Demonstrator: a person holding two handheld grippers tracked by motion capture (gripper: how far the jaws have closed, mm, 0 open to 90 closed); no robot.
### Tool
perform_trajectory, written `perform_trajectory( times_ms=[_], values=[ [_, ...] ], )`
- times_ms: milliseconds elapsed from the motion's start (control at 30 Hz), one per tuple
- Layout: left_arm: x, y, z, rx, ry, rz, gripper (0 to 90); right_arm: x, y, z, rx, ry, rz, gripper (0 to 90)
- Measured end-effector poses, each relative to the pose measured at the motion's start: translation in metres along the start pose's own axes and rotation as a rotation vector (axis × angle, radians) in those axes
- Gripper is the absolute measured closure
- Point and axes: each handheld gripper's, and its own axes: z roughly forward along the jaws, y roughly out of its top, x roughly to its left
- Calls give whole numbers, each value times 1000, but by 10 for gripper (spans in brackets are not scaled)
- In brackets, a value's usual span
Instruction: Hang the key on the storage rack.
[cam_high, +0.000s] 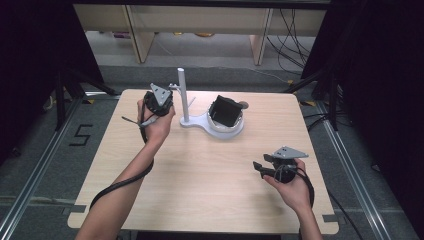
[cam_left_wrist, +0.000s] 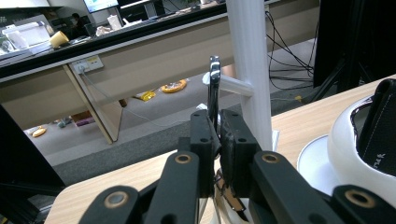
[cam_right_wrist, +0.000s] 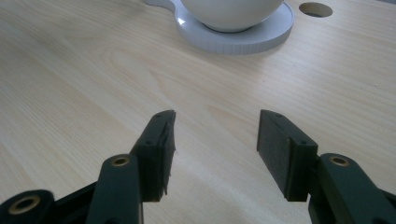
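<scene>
So my left gripper (cam_left_wrist: 218, 135) is clamped on a thin metal piece (cam_left_wrist: 214, 88) right at the white stand's peg (cam_left_wrist: 232, 85), not hung yet, while my right gripper (cam_right_wrist: 215, 149) sits wide apart and empty over the table (cam_right_wrist: 93, 84).

Metal strip (cam_left_wrist: 214, 88) lower end hidden between jaws; bowl (cam_right_wrist: 232, 13) top cut off.

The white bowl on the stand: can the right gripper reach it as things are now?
Probably yes. The right gripper has open, empty jaws, and only bare table lies between it and the white bowl.
</scene>
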Motion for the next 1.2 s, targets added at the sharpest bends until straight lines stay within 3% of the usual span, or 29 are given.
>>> perform_trajectory(
  times_ms=[133,200,233,300,767,933,1200],
  values=[
    [-1,0,1,1,-3,5,827,0,0,0,0,1,0,476],
    [-1,0,1,2,-4,10,826,-2,0,0,-1,-7,-30,476],
    [-1,0,1,4,-3,12,826,0,0,0,3,0,-3,476],
    [-1,0,1,6,0,12,825,0,0,0,6,1,-1,476],
    [-9,1,3,9,21,73,790,-1,-1,1,-3,-1,-18,474],
    [-14,4,1,-4,7,90,814,-1,-1,1,2,6,-17,473],
    [-16,3,1,-9,-21,59,740,-2,-1,-2,5,3,-19,471]
  ],
)
